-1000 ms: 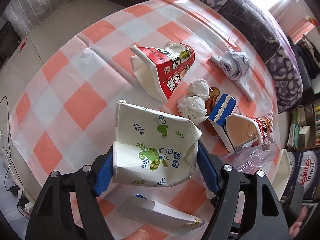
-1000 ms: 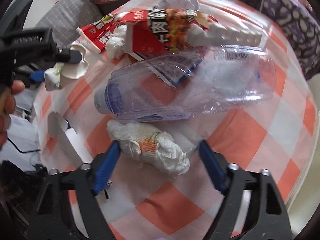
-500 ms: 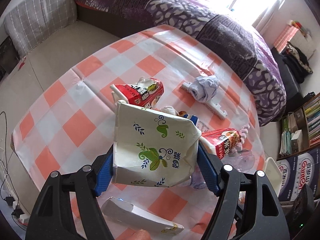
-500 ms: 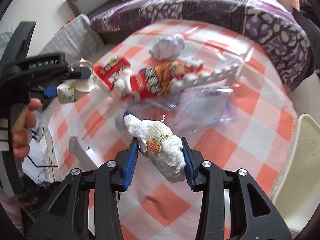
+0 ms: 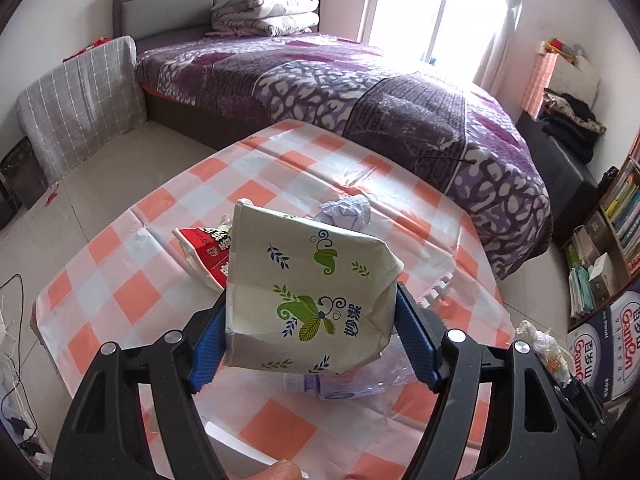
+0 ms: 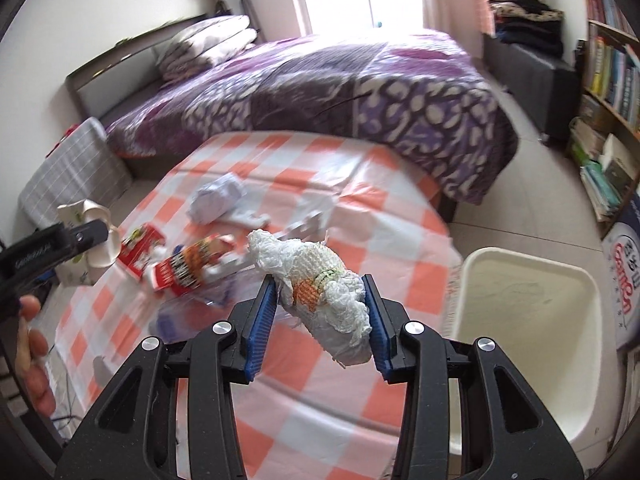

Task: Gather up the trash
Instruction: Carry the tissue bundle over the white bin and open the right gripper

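Step in hand: carry-off. Left gripper [image 5: 310, 340] clamps a leaf-print paper carton [image 5: 308, 292]; right gripper [image 6: 320, 312] has just closed on a crumpled white wad [image 6: 316, 292]. Both are lifted clear of the checked surface [image 6: 336, 384]. Next: release into the cream bin [image 6: 528, 320] at 3 o'clock, beyond the surface edge; path looks open.

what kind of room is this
Most likely a bedroom: a bed with a purple patterned cover, folded quilts at its headboard, and a bookshelf along the wall.
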Motion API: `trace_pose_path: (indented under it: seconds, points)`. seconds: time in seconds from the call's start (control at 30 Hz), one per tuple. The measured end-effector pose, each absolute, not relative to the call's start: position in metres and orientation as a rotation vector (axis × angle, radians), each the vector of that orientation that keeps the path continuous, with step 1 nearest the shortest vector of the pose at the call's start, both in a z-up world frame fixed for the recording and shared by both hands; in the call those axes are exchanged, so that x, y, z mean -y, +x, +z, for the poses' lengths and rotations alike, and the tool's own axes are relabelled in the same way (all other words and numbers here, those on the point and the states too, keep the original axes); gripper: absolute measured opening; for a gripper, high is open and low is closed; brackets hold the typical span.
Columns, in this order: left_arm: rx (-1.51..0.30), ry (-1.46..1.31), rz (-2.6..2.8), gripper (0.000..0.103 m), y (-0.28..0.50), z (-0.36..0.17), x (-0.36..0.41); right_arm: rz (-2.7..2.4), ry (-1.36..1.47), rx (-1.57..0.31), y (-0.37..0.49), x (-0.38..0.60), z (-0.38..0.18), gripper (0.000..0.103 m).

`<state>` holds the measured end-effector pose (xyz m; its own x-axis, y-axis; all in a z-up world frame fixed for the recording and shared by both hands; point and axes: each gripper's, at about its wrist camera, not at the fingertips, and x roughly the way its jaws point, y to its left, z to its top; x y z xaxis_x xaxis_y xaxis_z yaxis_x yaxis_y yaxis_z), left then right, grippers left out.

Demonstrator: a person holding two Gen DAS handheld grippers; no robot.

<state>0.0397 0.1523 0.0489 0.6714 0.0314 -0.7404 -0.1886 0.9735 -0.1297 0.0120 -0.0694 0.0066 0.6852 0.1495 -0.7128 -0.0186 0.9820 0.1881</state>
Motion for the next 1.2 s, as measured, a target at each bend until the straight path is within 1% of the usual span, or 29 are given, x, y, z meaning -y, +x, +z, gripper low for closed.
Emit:
trace_pose_path:
  seconds: [0.27, 0.97, 1.07, 1.2]
  points:
    - [-0.766, -0.151, 0.119, 0.074, 0.035, 0.046, -0.096, -0.07, 0.245, -0.792, 0.008, 0.125, 0.007, 0.041]
    - [-0.806, -0.028, -0.097, 0.074, 0.029, 0.034, 0.025, -0.377, 0.445, -0.831, -0.013, 0.254, -0.006, 0.043]
    - [-0.82, -0.007, -0.136, 0.074, 0.028, 0.031, 0.043, -0.415, 0.473, -0.838, -0.018, 0.269, -0.008, 0.047]
    - [-0.841, 0.024, -0.191, 0.074, 0.023, 0.025, 0.066, -0.461, 0.513, -0.827, -0.028, 0.288, -0.008, 0.063]
